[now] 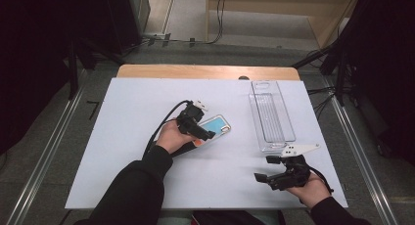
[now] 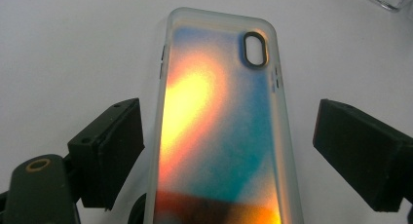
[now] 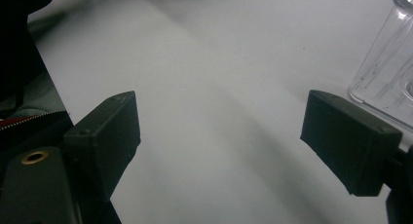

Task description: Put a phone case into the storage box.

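A phone case (image 1: pixel 216 126) with a frosted rim and an orange-and-blue back lies flat near the middle of the white table sheet (image 1: pixel 132 156). My left gripper (image 1: pixel 200 122) is at its near end, open. In the left gripper view the case (image 2: pixel 219 136) runs up between the two black pads (image 2: pixel 114 146), with a small gap on each side, and its camera cut-out is at the far end. My right gripper (image 1: pixel 265 168) rests near the front right of the table, open, with nothing between its jaws (image 3: pixel 219 131).
A long clear plastic tray (image 1: pixel 254 112) stands at the back right, its near end just beyond my right gripper; its corner (image 3: pixel 384 73) shows in the right gripper view. Black cables trail from both grippers. The sheet's front edge lies close to both hands.
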Action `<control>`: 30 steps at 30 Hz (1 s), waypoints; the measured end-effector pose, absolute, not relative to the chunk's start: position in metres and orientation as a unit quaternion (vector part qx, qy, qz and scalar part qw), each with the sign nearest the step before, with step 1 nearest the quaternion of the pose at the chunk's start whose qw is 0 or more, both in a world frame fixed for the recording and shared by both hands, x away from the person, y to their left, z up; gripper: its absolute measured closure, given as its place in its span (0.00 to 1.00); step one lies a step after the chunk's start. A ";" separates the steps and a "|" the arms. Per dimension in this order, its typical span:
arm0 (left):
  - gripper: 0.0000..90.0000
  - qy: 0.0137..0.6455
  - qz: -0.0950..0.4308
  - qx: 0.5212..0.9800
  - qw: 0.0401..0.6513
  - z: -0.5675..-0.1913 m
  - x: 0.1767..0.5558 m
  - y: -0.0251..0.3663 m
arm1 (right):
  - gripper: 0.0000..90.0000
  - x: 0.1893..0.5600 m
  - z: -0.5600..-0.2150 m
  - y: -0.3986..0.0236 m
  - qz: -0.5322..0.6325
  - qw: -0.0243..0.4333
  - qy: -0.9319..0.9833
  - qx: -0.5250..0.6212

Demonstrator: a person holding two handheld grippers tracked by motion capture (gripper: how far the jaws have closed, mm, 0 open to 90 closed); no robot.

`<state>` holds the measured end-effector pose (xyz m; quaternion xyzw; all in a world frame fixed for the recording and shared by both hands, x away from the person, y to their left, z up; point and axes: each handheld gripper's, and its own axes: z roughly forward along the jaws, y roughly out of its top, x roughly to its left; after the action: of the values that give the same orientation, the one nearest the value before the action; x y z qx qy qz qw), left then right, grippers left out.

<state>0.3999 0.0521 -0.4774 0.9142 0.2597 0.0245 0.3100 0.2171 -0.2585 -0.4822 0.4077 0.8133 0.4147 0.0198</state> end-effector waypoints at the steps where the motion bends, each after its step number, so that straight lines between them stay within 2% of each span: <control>1: 0.12 0.261 0.022 0.914 0.310 -0.479 0.400 0.052 | 0.14 0.217 -0.482 -0.259 0.415 0.020 0.813 0.408; 16: 0.12 0.253 0.038 0.925 0.282 -0.495 0.398 0.048 | 0.14 0.217 -0.482 -0.259 0.414 0.022 0.813 0.409; 30: 0.13 0.232 0.074 0.933 0.266 -0.498 0.392 0.043 | 0.14 0.217 -0.482 -0.259 0.413 0.023 0.813 0.410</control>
<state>0.3917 0.0431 -0.4984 0.9326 0.2325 0.0745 0.2659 0.2168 -0.2586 -0.4820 0.4105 0.8129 0.4126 0.0226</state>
